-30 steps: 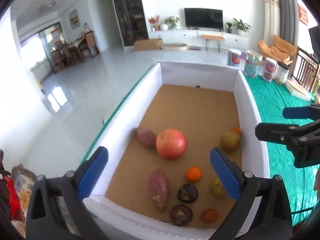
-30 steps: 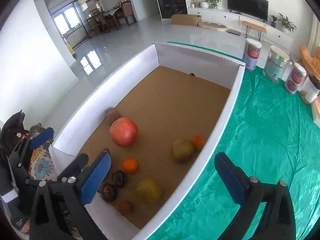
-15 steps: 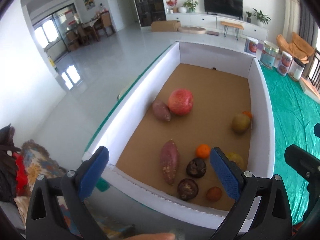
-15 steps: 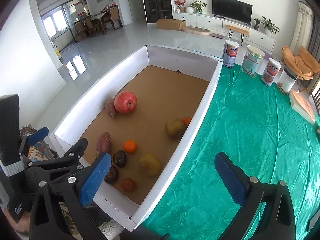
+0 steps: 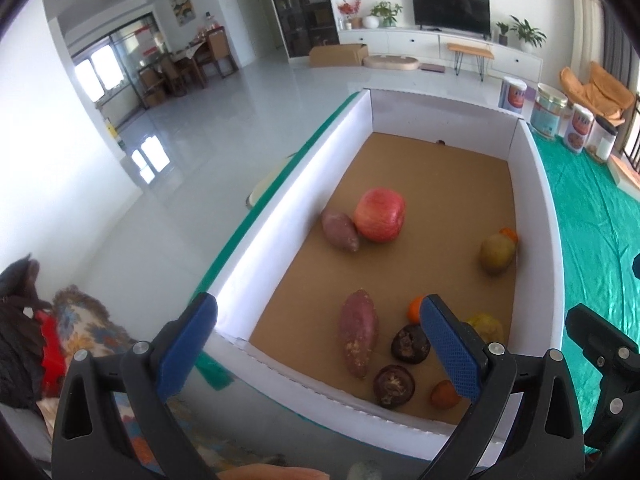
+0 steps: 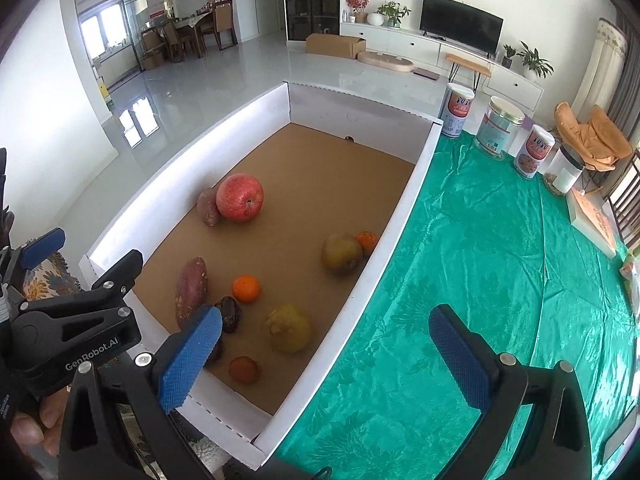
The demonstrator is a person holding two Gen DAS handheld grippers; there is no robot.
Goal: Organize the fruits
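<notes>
A white-walled box with a brown cardboard floor is seen on a surface covered by a green cloth. All the fruit is inside the box.

Contents noted:
- A large red apple lies toward the left wall, with a small purplish sweet potato touching it on its left.
- A greenish-brown pear lies against the right wall, with a small orange tucked just behind it.
- A longer sweet potato lies nearer the front, a second small orange just beside it.
- A yellow, lumpy fruit is near the right wall at the front; its kind cannot be told for certain.
- Two dark, wrinkled round fruits and a small reddish-brown one are grouped at the front edge.

The left tool is held above the box's near left corner, fingers spread wide, nothing between them. The right tool is held over the box's front right wall and the cloth, also spread wide and empty. Neither tool touches any fruit.

Four canisters stand on the cloth beyond the box's far right corner.
</notes>
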